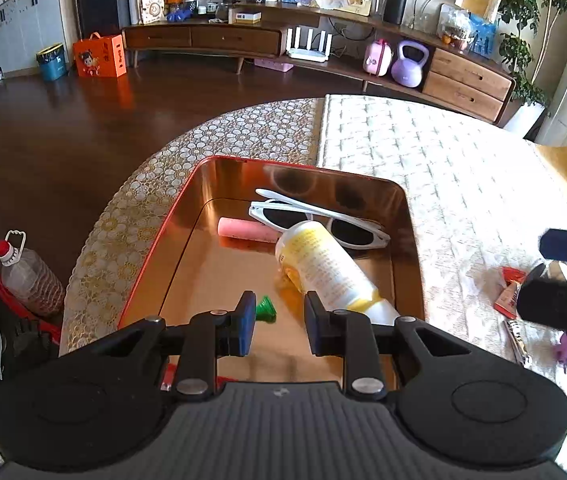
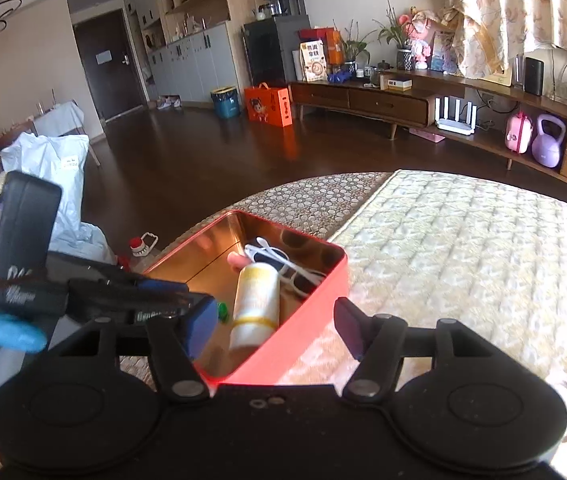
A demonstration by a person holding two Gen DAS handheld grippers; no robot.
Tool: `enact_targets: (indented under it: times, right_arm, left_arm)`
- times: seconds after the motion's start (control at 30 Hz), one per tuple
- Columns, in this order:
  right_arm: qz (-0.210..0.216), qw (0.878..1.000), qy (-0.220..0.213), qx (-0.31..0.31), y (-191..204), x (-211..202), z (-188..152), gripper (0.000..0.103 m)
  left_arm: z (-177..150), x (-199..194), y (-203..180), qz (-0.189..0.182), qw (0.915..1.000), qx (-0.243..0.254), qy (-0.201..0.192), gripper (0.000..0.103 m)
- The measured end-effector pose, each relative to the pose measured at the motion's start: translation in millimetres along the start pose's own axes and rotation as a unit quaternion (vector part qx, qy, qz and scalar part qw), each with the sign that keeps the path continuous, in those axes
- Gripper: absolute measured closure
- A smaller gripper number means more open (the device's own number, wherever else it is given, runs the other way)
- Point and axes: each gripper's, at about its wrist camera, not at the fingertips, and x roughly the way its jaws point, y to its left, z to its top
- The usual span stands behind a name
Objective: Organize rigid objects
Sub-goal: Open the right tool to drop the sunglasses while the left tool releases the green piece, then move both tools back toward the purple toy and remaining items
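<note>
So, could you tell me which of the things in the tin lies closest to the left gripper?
The small green cone: it sits right at the left gripper, just ahead of its open fingers. The bottle, pink stick and sunglasses lie farther back in the tin.

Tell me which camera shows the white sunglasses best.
The left wrist view: the white sunglasses lie folded at the far end of the red tin, both lenses visible. In the right wrist view the yellow bottle partly hides them.

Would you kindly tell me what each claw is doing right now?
Left claw: open, holding nothing, over the tin.
Right claw: open, holding nothing.
</note>
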Motion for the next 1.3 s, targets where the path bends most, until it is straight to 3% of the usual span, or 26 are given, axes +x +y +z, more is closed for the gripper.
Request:
enact_targets:
  times: [0.07, 0.1, 0.13, 0.2, 0.5, 0.8, 1.07, 1.3]
  right_arm:
    - [-0.001, 1.0, -0.005, 0.007, -3.0, -12.3, -6.9, 0.033]
    - [0.001, 1.0, -0.007, 0.011, -5.0, -18.5, -10.5, 0.032]
    - [0.0, 1.0, -0.01, 0.015, -6.9, -24.5, -14.2, 0.031]
    - [-0.004, 1.0, -0.014, 0.024, -10.6, -36.6, -22.2, 0.03]
    - [-0.034, 0.997, -0.034, 0.055, -32.3, -83.7, -61.3, 0.017]
    - [-0.075, 0.993, -0.046, 0.076, -59.2, -118.8, -105.8, 0.001]
    - [-0.125, 0.985, -0.043, 0.113, -89.1, -121.6, -130.3, 0.0]
    - [-0.125, 0.984, -0.041, 0.124, -102.2, -108.1, -138.1, 0.0]
  left_arm:
    - [-1.8, -5.5, -2.3, -0.002, 1.0, 0.0, -0.004, 0.073]
    - [-2.9, -8.5, -3.5, -0.004, 1.0, -0.001, -0.007, 0.066]
    - [-4.3, -11.7, -4.7, -0.007, 0.9999, -0.001, -0.011, 0.048]
    - [-8.7, -20.8, -7.4, -0.009, 0.9996, -0.003, -0.028, 0.03]
    - [-26.5, -48.2, -39.9, -0.032, 0.9984, 0.017, -0.043, 0.03]
    - [-45.4, -57.8, -87.7, -0.074, 0.995, 0.044, -0.049, 0.022]
    - [-54.8, -49.7, -130.9, -0.107, 0.9912, 0.057, -0.052, 0.02]
    - [-51.5, -23.5, -163.5, -0.106, 0.9907, 0.067, -0.053, 0.02]
